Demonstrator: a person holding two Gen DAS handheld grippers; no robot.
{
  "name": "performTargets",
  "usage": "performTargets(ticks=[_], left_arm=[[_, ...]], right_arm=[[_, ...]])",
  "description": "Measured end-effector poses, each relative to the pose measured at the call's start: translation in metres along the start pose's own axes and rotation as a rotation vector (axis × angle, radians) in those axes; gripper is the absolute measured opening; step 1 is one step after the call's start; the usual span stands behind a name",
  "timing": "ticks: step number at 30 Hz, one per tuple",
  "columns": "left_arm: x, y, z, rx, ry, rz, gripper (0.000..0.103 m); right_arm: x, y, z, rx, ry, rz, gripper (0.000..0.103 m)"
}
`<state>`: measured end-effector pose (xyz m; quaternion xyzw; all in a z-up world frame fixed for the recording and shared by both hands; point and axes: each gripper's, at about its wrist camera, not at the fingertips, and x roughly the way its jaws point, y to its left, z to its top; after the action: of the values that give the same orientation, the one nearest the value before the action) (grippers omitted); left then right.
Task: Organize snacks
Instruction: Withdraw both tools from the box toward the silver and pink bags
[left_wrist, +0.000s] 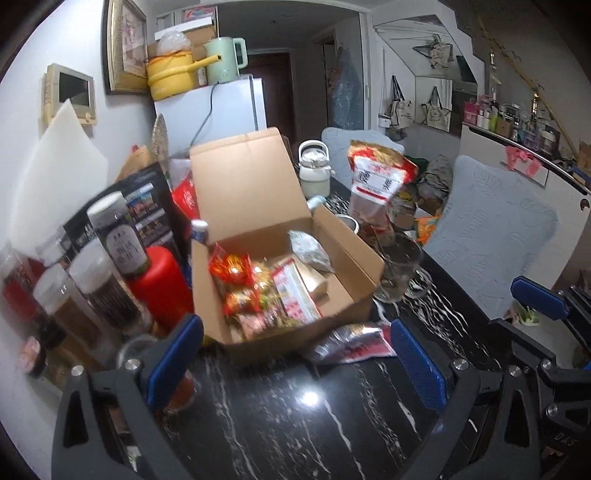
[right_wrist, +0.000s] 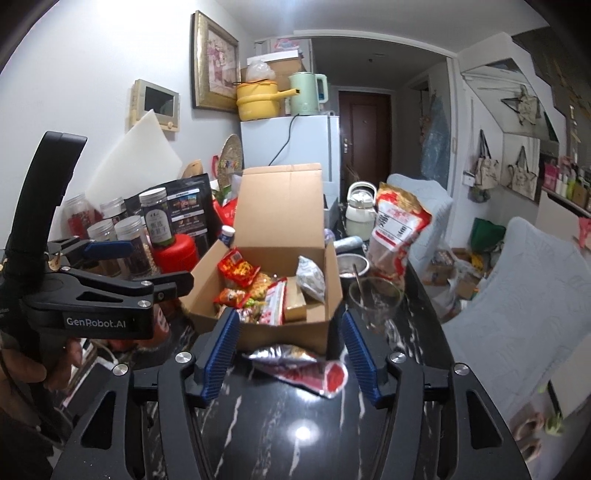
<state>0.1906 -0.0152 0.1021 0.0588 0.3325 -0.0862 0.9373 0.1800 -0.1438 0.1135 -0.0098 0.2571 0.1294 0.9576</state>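
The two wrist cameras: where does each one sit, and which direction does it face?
Left wrist: on the left gripper, low over the dark marble table, facing the open cardboard box; its own open fingers show, the right gripper at the edge.
Right wrist: on the right gripper, facing the same box from the right; open fingers, a hand.
Shared: box, foil snack packet, glass cup.
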Motion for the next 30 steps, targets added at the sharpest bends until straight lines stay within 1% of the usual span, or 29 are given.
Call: performTargets(ticks=[2, 4, 5, 7, 9, 14, 19, 24, 30], left_arm=[[0.000, -0.005, -0.007, 0.009, -0.002, 0.014, 0.103], [-0.001, -0.012, -0.015, 0.030, -0.014, 0.049, 0.103], [-0.002, -0.015, -0.018, 0.042, -0.019, 0.052, 0.103], [-0.002, -0.019, -0.023, 0.043, -0.016, 0.026, 0.103], [0.002, -0.020, -0.028, 0.028, 0.005, -0.022, 0.103], [0.013, -0.024, -0.041, 0.003, 0.039, -0.060, 0.103], [0.028, -0.029, -0.054, -0.009, 0.070, -0.079, 0.103], [0.047, -0.030, -0.065, -0.023, 0.112, -0.091, 0.103], [0.071, -0.026, -0.075, -0.045, 0.147, -0.089, 0.103]], right_arm=[[-0.004, -0.001, -0.007, 0.001, 0.006, -0.008, 0.058], [-0.008, -0.002, -0.015, 0.007, 0.012, -0.016, 0.062], [-0.008, -0.004, -0.019, 0.015, 0.015, -0.019, 0.065], [-0.009, -0.007, -0.026, 0.031, 0.026, -0.020, 0.065], [-0.006, -0.010, -0.033, 0.049, 0.043, -0.017, 0.065], [-0.003, -0.020, -0.051, 0.093, 0.076, -0.013, 0.065], [0.003, -0.032, -0.069, 0.132, 0.109, -0.025, 0.065], [0.019, -0.043, -0.086, 0.160, 0.167, -0.032, 0.065], [0.043, -0.053, -0.102, 0.180, 0.226, -0.027, 0.065]])
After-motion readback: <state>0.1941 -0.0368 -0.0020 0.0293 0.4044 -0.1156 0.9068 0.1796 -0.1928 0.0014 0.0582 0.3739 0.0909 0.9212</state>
